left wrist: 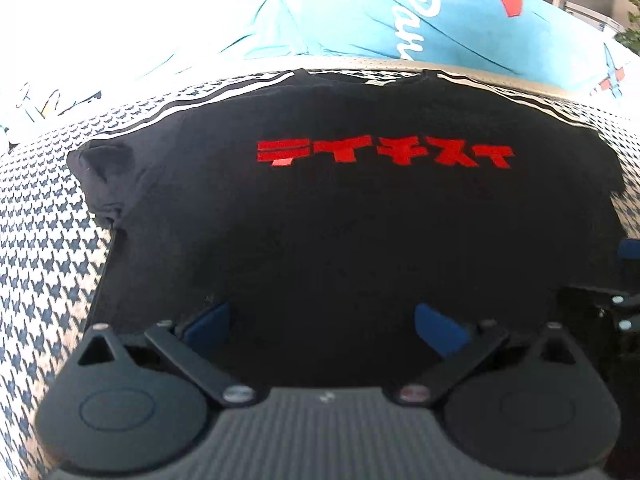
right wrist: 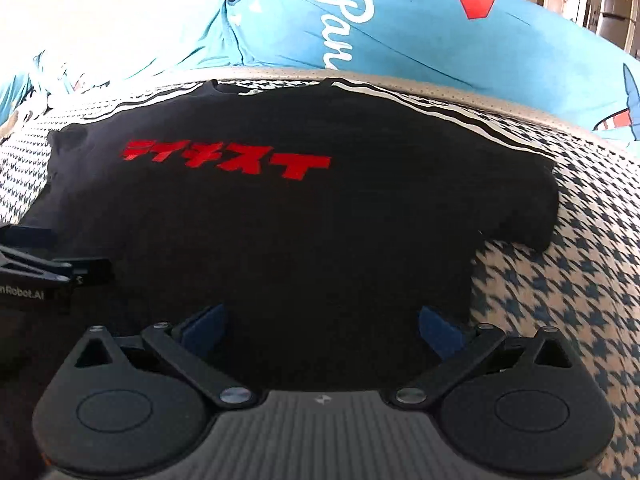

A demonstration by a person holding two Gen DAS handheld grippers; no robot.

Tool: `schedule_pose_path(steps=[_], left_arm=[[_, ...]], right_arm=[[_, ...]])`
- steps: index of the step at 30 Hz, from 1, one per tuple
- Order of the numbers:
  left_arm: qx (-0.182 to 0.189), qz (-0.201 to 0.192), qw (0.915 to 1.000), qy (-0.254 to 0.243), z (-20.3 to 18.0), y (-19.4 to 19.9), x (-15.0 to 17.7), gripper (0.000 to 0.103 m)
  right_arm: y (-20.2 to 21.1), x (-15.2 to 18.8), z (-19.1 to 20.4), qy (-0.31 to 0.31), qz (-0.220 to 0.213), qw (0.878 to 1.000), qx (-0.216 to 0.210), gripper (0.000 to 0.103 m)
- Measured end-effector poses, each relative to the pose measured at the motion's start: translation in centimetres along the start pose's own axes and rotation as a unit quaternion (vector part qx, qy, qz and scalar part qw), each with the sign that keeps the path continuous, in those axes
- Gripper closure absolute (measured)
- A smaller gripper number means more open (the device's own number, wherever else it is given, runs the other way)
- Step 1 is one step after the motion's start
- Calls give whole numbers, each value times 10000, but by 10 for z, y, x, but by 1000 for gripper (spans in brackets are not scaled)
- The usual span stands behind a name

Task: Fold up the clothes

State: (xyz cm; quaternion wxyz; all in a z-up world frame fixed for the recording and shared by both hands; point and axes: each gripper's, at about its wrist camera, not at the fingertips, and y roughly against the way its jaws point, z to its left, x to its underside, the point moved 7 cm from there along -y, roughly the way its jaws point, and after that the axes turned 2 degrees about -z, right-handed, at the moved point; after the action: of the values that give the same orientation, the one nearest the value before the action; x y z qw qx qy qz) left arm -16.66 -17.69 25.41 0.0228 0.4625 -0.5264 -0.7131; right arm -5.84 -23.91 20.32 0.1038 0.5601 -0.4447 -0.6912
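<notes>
Black T-shirt (left wrist: 320, 232) hem hidden under grippers | both jaws spread, empty

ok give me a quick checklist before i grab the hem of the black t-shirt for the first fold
1. Black t-shirt with red lettering spread flat on the houndstooth-patterned surface: ok.
2. Left gripper open over the near part of the shirt: ok.
3. Right gripper open: ok.
4. Both sleeves laid out: ok.
5. Hem edge under the grippers: cannot tell, hidden.
6. Blue printed garment clear of the shirt: ok.
</notes>
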Motion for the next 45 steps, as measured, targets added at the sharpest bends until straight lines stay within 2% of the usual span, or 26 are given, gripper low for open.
schedule_pose_path(steps=[9, 24, 29, 33, 35, 37, 41, 45], left_arm=[[-2, -114, 9999, -128, 3, 25, 25, 0], [-112, -103, 9999, -7, 26, 60, 63, 0], [-111, -83, 9998, 120, 37, 71, 75, 0], [-99, -99, 9998, 123, 38, 80, 81, 0], [-76, -131, 9998, 128, 37, 85, 84, 0], [-67, -175, 9998, 65, 34, 88, 86, 0], [-62, -349, 9994, 21, 30, 92, 83, 0], [-111, -386, 9989, 237, 33, 89, 78, 0]], right_arm=[[34, 30, 0, 87, -32, 9996, 271, 0], [82, 83, -16, -774, 75, 9940, 773, 0], [92, 93, -15, -866, 83, 9928, 826, 0], [102, 97, -18, -1217, -4, 9887, 877, 0], [112, 93, -16, -1374, -324, 9869, 785, 0], [116, 88, -8, -1371, -567, 9876, 513, 0], [108, 78, 18, -1068, -711, 9914, 249, 0], [92, 65, 40, -832, -752, 9936, 112, 0]])
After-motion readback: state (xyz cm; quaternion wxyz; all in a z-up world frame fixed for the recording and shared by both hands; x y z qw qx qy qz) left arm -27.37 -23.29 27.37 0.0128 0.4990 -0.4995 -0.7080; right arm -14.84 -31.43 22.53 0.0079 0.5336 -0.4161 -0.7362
